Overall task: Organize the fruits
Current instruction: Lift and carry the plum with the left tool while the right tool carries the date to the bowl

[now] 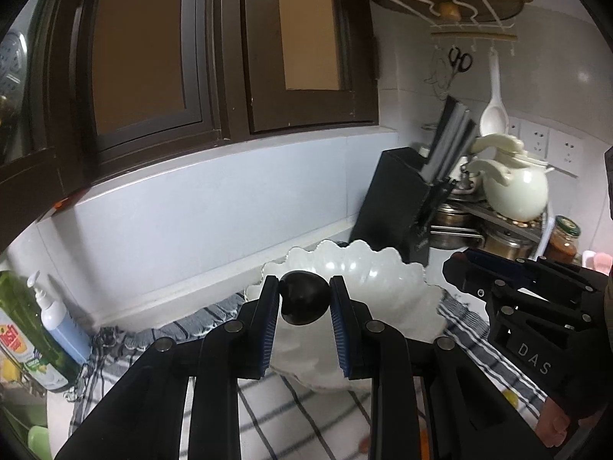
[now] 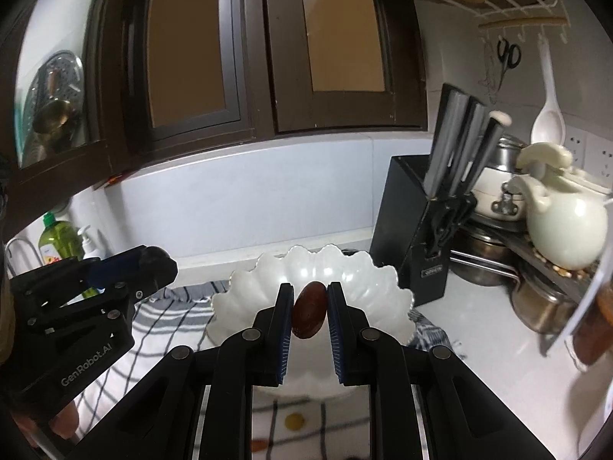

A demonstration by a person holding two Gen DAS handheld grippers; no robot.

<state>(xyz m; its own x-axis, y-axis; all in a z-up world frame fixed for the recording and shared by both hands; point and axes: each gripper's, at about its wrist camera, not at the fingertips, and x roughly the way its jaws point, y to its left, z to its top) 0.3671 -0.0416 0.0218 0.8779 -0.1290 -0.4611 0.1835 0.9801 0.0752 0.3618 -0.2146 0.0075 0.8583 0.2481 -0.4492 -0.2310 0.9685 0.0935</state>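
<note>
Two grippers hovering over white scalloped bowl [image 1: 367,268] | left gripper [image 1: 304,303] clenching dark plum [image 1: 304,303]; right gripper [image 2: 309,308] clenching reddish-brown fruit [image 2: 309,308] | step: depositing | next: likely lowering; releasing jaws inside bowl

Home kitchen. Black knife block [image 2: 415,230] ahead-right of the right gripper [image 2: 309,299]; stacked steel pots [image 2: 486,260], hanging scissors [image 2: 509,55], dish soap bottle [image 2: 57,239] far left.
</note>
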